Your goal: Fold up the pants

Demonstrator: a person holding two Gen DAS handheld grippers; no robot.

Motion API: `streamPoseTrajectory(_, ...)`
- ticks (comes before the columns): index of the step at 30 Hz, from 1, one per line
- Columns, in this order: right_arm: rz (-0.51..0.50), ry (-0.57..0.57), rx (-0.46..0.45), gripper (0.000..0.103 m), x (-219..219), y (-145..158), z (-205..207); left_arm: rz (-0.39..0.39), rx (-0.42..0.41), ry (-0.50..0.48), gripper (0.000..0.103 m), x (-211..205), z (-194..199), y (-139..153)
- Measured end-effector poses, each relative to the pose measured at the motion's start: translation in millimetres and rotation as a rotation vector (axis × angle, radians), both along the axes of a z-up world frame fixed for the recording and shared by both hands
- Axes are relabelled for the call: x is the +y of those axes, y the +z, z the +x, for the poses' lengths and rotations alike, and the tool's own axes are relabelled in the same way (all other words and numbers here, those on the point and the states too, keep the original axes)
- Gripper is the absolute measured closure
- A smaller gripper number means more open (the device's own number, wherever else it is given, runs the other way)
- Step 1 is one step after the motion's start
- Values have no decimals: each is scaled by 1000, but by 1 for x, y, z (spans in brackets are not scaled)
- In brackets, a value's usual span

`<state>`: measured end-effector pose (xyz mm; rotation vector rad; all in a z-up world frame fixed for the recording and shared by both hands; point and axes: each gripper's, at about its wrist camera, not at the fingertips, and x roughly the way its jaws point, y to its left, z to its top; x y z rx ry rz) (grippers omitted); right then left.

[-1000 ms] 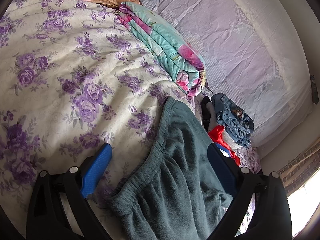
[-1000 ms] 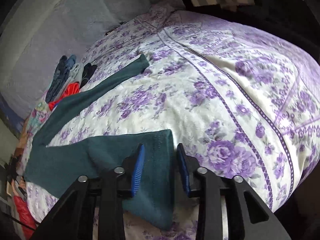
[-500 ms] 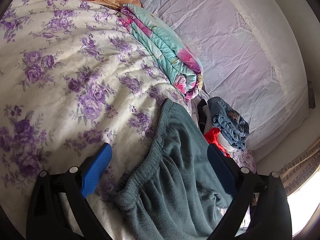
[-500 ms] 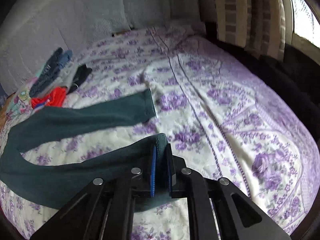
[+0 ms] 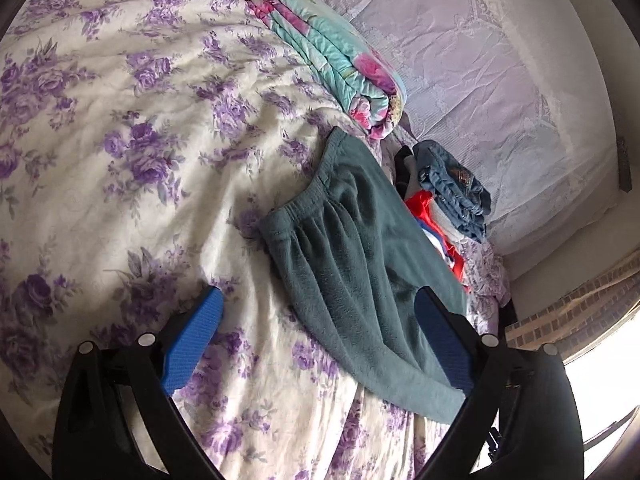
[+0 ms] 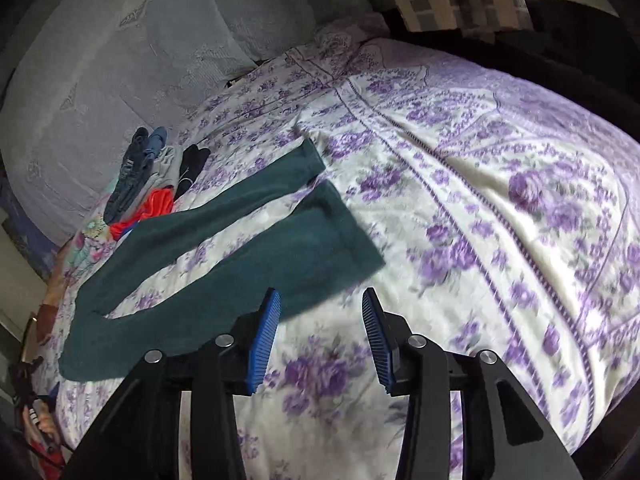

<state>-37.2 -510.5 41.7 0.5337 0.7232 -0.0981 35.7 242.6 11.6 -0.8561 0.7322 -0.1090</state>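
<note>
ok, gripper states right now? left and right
Left gripper: open, holding nothing, above the green pants.
Right gripper: jaws opening, nothing between them; pant leg lies just ahead.

The pants point(image 5: 360, 264) are showing a matt, fuzzy fleece nap between the left gripper's point(image 5: 316, 334) ribbed blue pads point(image 5: 192, 340). The bedspread point(image 5: 120, 140) under them is looking like soft quilted cloth. Beyond the tips, denim point(image 5: 452, 184) is lying coarse. The right gripper's point(image 6: 320, 334) black arms are looking like smooth matt plastic with shiny metal rivets point(image 6: 224, 340).
</note>
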Motion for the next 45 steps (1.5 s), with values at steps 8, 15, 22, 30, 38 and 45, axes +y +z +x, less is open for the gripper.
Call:
streamPoseTrajectory(8,78,5,-10,60,10,0,-8,-3,61,49,82,0,37,-19)
streamPoseTrajectory(15,163,-5,6,60,5,-6,-15,-100,-55,67,98,23,-1,-11)
streamPoseTrajectory(22,199,-15,24,62,-7,-19,7,-97,-8,95,98,26,-1,-25)
streamPoseTrajectory(30,310,-60,-82,101,-19,-18,24,-109,-13,102,98,28,1,-27)
streamPoseTrajectory(38,116,-61,23,101,-25,7,-25,-174,0,36,98,23,-7,-19)
streamPoseTrajectory(45,-20,-156,7,78,-21,15,-45,-218,13,23,98,28,-10,-27)
